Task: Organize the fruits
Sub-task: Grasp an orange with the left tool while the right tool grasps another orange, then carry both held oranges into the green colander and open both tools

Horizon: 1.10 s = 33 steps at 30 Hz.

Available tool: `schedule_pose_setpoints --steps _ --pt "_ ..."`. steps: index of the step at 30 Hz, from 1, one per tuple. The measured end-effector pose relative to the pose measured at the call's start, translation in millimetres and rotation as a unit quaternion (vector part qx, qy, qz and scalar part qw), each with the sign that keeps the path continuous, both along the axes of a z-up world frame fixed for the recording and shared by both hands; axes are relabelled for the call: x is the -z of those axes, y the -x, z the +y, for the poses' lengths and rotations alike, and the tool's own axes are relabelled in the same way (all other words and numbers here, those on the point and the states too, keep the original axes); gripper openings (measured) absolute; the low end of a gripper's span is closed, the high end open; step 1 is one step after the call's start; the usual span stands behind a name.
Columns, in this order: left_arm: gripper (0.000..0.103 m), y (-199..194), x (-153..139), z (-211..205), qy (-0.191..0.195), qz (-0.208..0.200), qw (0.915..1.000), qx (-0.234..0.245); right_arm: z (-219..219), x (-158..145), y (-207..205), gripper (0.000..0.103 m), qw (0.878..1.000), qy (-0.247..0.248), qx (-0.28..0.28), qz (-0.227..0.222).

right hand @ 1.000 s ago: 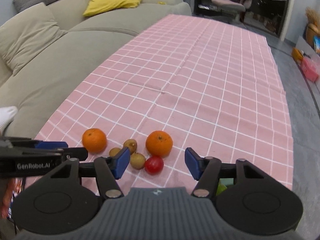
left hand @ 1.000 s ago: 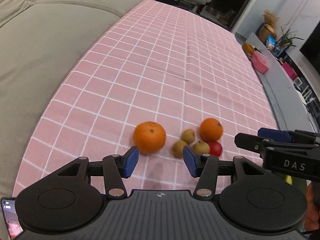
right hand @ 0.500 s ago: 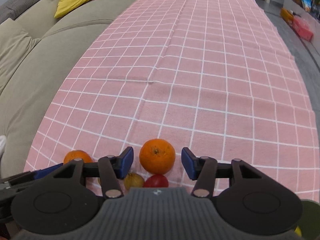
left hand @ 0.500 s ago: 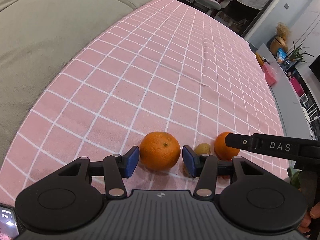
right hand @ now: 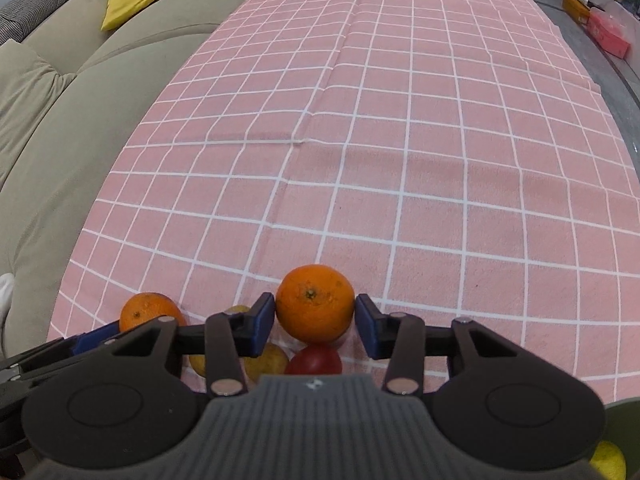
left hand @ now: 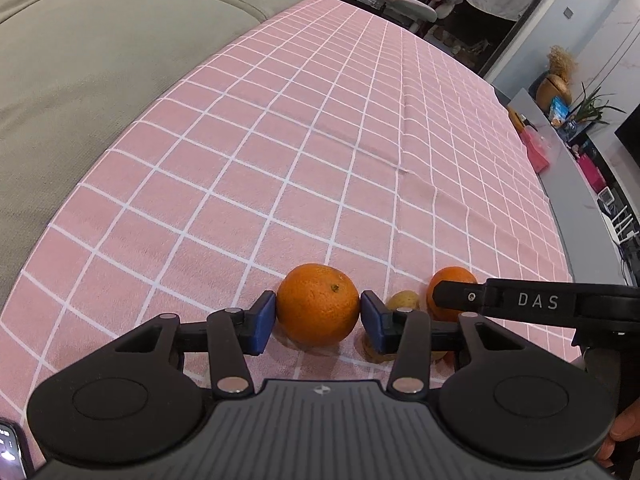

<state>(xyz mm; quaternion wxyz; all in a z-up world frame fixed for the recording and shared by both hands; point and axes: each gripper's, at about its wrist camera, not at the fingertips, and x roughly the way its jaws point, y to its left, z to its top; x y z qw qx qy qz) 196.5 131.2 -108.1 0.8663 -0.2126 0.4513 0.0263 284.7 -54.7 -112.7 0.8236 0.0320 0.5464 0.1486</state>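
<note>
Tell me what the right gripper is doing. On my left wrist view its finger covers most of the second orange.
Observer: The right gripper straddles the second orange, with its blue pads at either side. I cannot tell whether they press on it.
Operator: Is anything near that orange that I can't see?
Observer: A small red fruit lies just on the camera side of it, partly under the gripper body. Touching or not is unclear.
Operator: Any more fruit further right?
Observer: A yellow-green fruit shows at the bottom right corner of the right wrist view, mostly cut off.
</note>
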Motion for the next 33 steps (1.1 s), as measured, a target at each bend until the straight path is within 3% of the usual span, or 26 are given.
schedule_pose_setpoints --steps 7,17,27,33 --pt "0.051 5.4 -12.3 -0.5 -0.021 -0.010 0.9997 -0.006 -2.4 -16.6 9.5 0.041 1.000 -0.005 -0.007 -0.021" --pt "0.051 25.0 -57.3 -15.9 -0.018 -0.044 0.9988 0.008 -14.4 -72.2 49.3 0.041 0.996 -0.016 -0.030 -0.081" --pt "0.051 51.2 -95.9 -58.8 -0.011 -0.062 0.9959 0.064 -60.1 -113.3 114.7 0.041 0.994 -0.025 -0.028 -0.106" --pt "0.051 63.6 -108.4 -96.8 -0.001 -0.065 0.9900 0.125 -92.5 -126.4 152.5 0.041 0.993 -0.005 -0.028 -0.119"
